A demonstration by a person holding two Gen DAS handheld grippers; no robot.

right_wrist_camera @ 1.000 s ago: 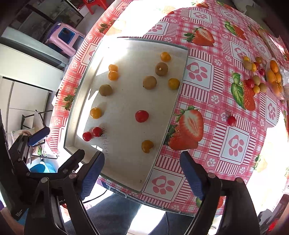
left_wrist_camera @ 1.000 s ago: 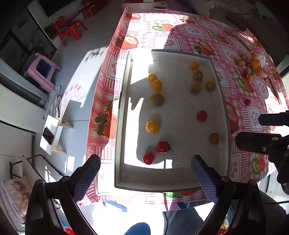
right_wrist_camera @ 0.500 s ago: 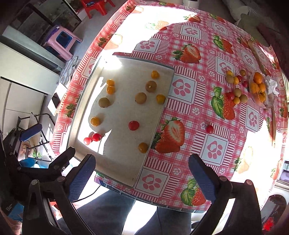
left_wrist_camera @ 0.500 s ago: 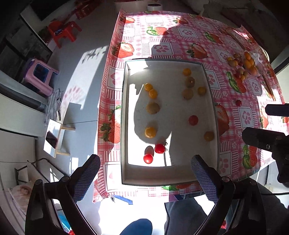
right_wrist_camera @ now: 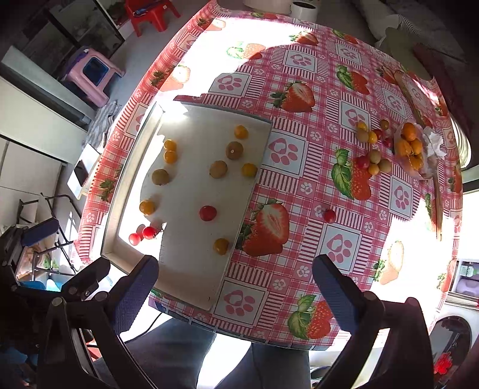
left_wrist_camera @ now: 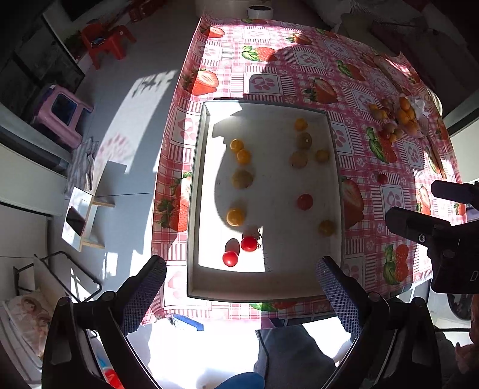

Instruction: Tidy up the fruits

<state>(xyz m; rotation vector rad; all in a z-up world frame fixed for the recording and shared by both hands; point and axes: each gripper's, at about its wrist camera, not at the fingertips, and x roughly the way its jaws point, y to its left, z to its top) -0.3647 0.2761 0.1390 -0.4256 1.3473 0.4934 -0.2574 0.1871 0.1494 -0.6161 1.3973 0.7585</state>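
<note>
A white tray (left_wrist_camera: 269, 284) (right_wrist_camera: 191, 281) lies on the strawberry tablecloth and holds several small red, orange and yellow-green fruits. Two red ones (left_wrist_camera: 239, 251) (right_wrist_camera: 142, 235) sit at its near left corner. A lone red fruit (right_wrist_camera: 329, 216) (left_wrist_camera: 382, 178) rests on the cloth right of the tray. A loose pile of fruits (right_wrist_camera: 374, 152) (left_wrist_camera: 392, 125) lies at the far right beside a plastic bag of orange ones (right_wrist_camera: 410, 146). My left gripper (left_wrist_camera: 239, 296) hangs open high above the tray's near edge. My right gripper (right_wrist_camera: 236, 293) is open above the table's near edge, nothing between its fingers.
The table (right_wrist_camera: 299, 305) edge runs just under both grippers, with a person's legs (right_wrist_camera: 179, 353) below. A pink stool (left_wrist_camera: 60, 110), a red chair (left_wrist_camera: 104, 42) and a small wooden stand (left_wrist_camera: 86, 215) stand on the floor to the left. A white cup (right_wrist_camera: 304, 10) sits at the far edge.
Both grippers have risen, so the tray and table look smaller and more of the room shows. The right gripper's fingers spread slightly wider. The fruits have not moved.
</note>
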